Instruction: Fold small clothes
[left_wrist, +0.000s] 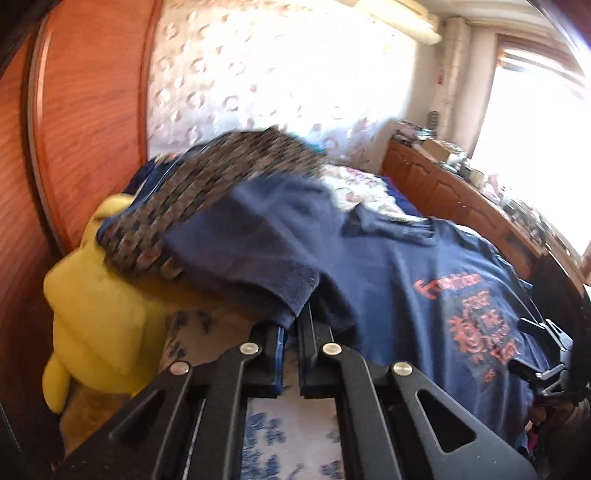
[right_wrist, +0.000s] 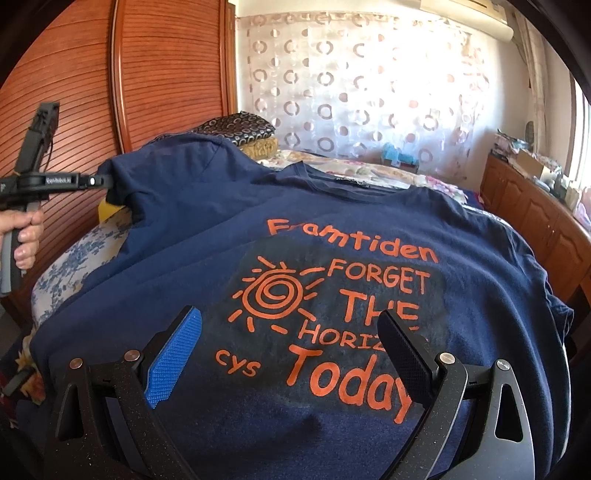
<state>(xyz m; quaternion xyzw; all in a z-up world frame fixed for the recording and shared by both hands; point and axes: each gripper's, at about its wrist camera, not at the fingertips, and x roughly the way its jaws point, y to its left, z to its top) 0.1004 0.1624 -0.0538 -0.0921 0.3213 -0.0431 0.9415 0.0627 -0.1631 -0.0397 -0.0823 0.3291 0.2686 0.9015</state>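
Note:
A navy T-shirt (right_wrist: 184, 240) with orange print lies face up, spread across the bed. My left gripper (left_wrist: 291, 325) is shut on the hem of its left sleeve (left_wrist: 258, 251), and the sleeve is lifted and draped up over the fingers. The right wrist view shows that same gripper (right_wrist: 105, 181) at the far left, pinching the sleeve's edge, with a hand (right_wrist: 26, 236) on its handle. My right gripper (right_wrist: 290, 317) hovers open above the printed chest, one blue pad (right_wrist: 173, 358) and one black pad (right_wrist: 406, 350) wide apart with nothing between them.
A yellow plush toy (left_wrist: 96, 314) sits left of the sleeve, and a patterned cushion (left_wrist: 207, 184) lies behind it. A wooden wardrobe (right_wrist: 166, 74) stands on the left. A cluttered wooden cabinet (right_wrist: 535, 210) runs along the right. The floral bedsheet (right_wrist: 66, 269) shows beside the shirt.

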